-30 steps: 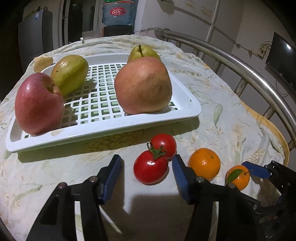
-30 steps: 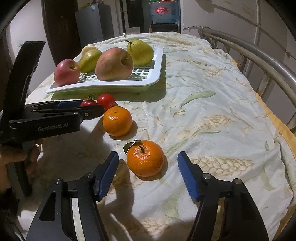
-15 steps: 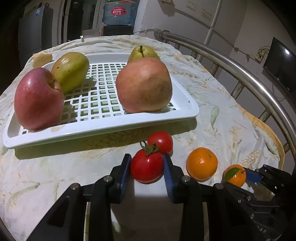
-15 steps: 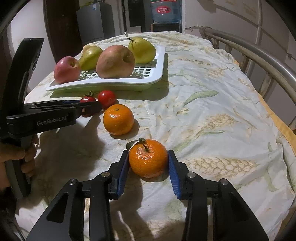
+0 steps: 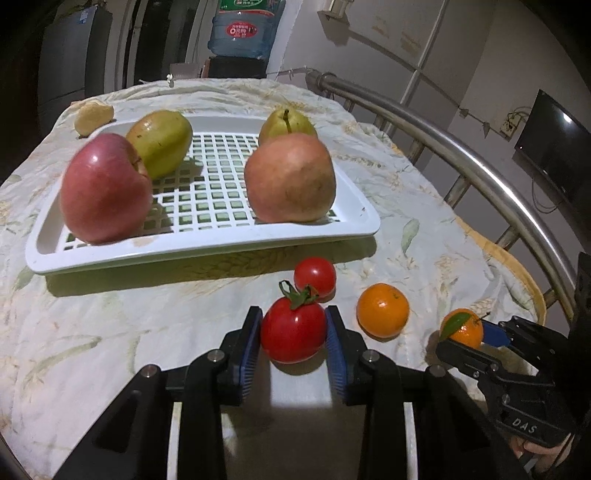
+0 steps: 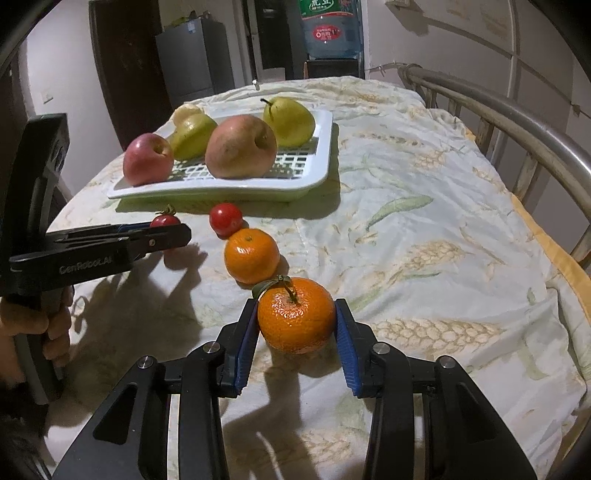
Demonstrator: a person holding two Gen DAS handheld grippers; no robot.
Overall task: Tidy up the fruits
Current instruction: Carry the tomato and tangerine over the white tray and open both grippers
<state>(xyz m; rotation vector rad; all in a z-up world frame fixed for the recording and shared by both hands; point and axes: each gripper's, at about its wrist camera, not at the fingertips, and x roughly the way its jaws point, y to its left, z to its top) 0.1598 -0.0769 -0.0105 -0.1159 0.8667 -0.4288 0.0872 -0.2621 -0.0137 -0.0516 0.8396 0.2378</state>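
My left gripper (image 5: 293, 334) is shut on a stemmed red tomato (image 5: 293, 330), lifted a little off the cloth. My right gripper (image 6: 297, 319) is shut on a leafy tangerine (image 6: 295, 317), also raised slightly. A smaller tomato (image 5: 315, 275) and a second tangerine (image 5: 383, 310) lie on the cloth between them. The white slotted tray (image 5: 207, 251) holds a red apple (image 5: 105, 188), a large pinkish apple (image 5: 290, 177) and two green pears (image 5: 160, 142).
A flowered cloth (image 6: 424, 229) covers the round table. A curved metal rail (image 5: 461, 155) runs along the right side. A pale fruit (image 5: 92, 116) lies behind the tray. A water bottle (image 6: 330, 26) stands at the back.
Both grippers went from open around their fruit to shut on it. Each has since lifted its fruit slightly off the cloth.
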